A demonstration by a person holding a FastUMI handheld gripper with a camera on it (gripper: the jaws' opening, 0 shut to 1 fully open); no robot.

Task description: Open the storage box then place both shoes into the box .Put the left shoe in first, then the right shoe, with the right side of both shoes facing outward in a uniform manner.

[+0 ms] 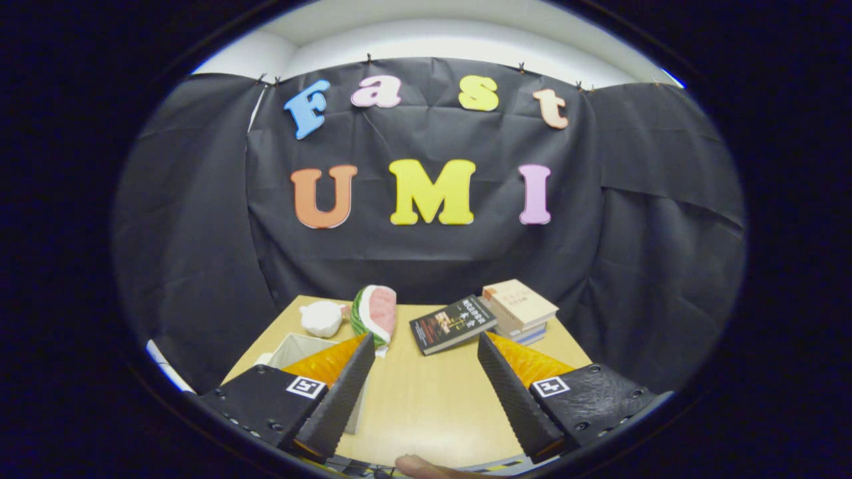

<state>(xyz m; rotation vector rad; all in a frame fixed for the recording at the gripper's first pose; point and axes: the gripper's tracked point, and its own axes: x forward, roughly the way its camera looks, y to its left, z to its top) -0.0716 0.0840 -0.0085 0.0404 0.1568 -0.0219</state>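
Gripper view: the scene is seen from a fisheye camera mounted on the gripper (426, 346), directed forward along its two widely spread fingers and slightly downward onto a light wooden table (426, 406). The table is viewed from close above its near edge. The far edge and the black cloth wall (426, 259) behind it are faced squarely.

storage box (303, 346): mostly hidden behind left finger of open claw (426, 346), lid state indeterminate | fingertip (416, 467): cut off at near surface (426, 399) edge | dark book (452, 324): cover text too small | shoes: unidentifiable
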